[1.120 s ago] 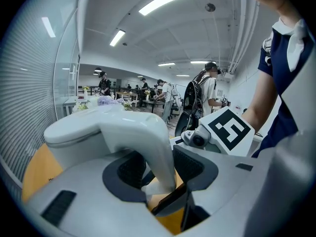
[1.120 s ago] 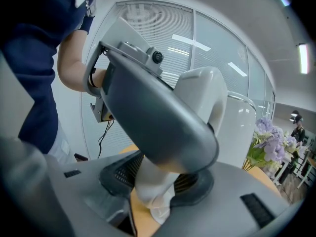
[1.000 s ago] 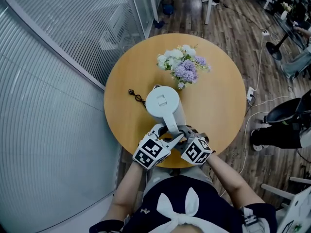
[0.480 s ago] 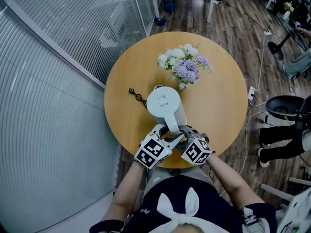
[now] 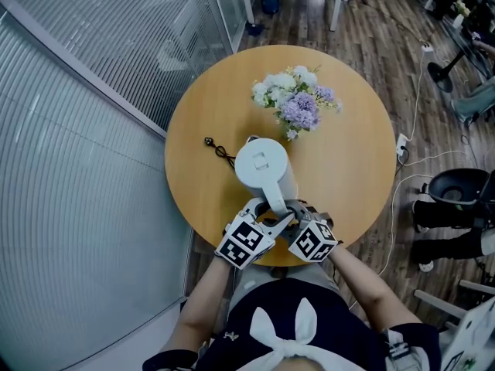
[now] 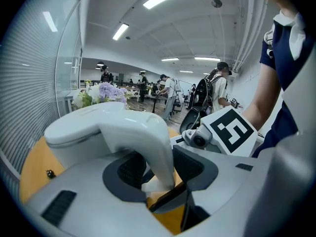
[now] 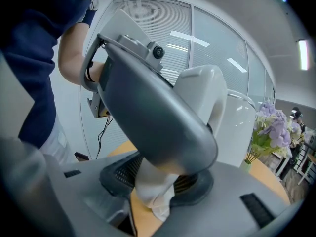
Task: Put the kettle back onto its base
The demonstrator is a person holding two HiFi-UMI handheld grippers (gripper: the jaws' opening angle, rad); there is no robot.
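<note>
A white kettle (image 5: 261, 165) stands upright in the middle of the round wooden table (image 5: 348, 161), its handle (image 5: 272, 199) pointing toward me. Both grippers meet at that handle. My left gripper (image 5: 267, 221) is shut on the kettle's handle (image 6: 148, 142) from the left, and my right gripper (image 5: 298, 224) is shut on it from the right. In the left gripper view the pads (image 6: 129, 169) press the handle's lower end. The right gripper view shows the same handle (image 7: 202, 98) with the left gripper's jaw crossing in front. A black cord (image 5: 219, 151) runs out from under the kettle; the base itself is hidden.
A small vase of white and purple flowers (image 5: 298, 99) stands just beyond the kettle. A ribbed glass wall (image 5: 85, 130) runs along the left. On the wooden floor to the right lie white cables (image 5: 410, 137) and a black chair (image 5: 456, 195).
</note>
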